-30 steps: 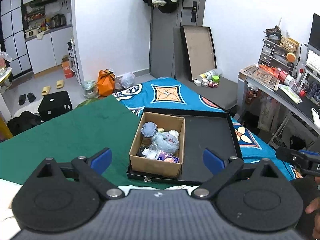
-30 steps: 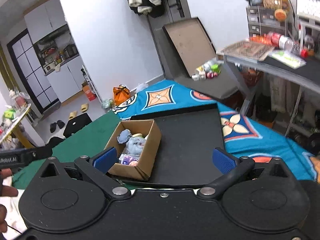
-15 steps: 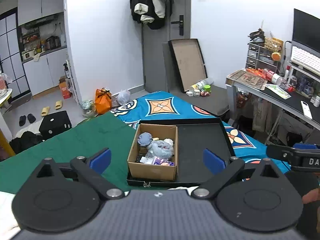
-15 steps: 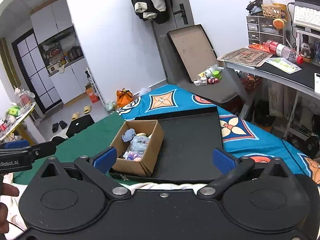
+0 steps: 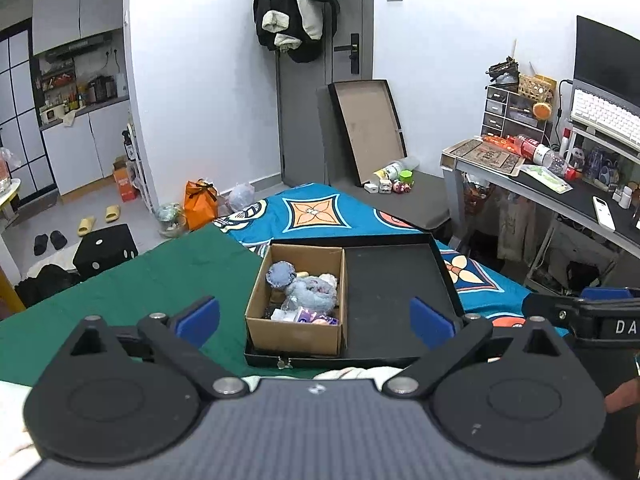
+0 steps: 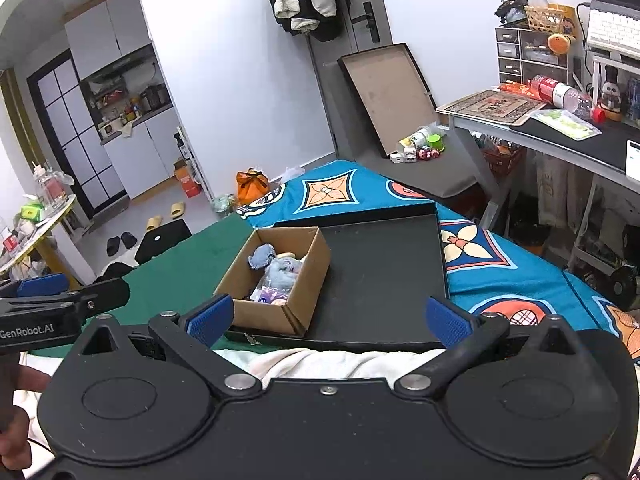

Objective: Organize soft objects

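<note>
A brown cardboard box stands in the left part of a shallow black tray on the bed. Inside it lie soft things: a blue-grey plush, a round blue piece and small wrapped packs. My left gripper is open, held back from the box and above the bed's near edge, with nothing between its blue pads. My right gripper is open too, with nothing in it, in front of the tray. Each gripper shows at the edge of the other's view.
The tray rests on a green cloth and a blue patterned cover. A white towel lies at the near edge. A desk with clutter stands right. A lid leans against the door; shoes and bags lie on the floor left.
Both grippers have tilted upward and drawn back a little, so the box and tray sit lower and smaller in view. Both stay open with nothing in them.
</note>
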Motion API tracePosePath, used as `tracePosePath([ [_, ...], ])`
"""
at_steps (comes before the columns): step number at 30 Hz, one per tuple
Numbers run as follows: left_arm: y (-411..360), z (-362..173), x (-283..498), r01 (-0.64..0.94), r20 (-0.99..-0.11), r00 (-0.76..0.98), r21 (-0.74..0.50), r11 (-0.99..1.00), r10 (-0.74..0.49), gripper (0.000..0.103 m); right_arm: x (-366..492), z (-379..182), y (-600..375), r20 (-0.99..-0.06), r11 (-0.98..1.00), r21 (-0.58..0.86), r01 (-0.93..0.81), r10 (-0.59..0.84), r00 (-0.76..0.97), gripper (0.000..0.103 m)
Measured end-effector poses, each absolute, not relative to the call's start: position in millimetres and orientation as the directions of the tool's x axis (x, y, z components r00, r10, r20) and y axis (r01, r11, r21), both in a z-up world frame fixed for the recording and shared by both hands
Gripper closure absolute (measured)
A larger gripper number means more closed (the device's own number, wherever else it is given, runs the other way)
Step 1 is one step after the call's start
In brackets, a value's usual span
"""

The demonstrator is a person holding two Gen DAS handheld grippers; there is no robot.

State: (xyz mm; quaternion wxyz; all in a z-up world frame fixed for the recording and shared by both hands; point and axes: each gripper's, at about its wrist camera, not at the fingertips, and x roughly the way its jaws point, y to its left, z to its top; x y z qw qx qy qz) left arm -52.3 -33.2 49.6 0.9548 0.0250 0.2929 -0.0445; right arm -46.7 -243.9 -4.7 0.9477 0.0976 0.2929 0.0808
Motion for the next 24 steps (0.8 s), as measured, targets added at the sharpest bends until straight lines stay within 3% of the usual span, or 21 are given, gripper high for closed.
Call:
tracePosePath([
  [24, -18.6, 49.7, -51.5, 0.073, -0.574, 0.817, 0.015, 0.997, -0.051, 0.002, -44.1, -3.6, -232.1, -0.552, 0.973, 0.207, -0.107, 0.206, 0.808, 0.0],
])
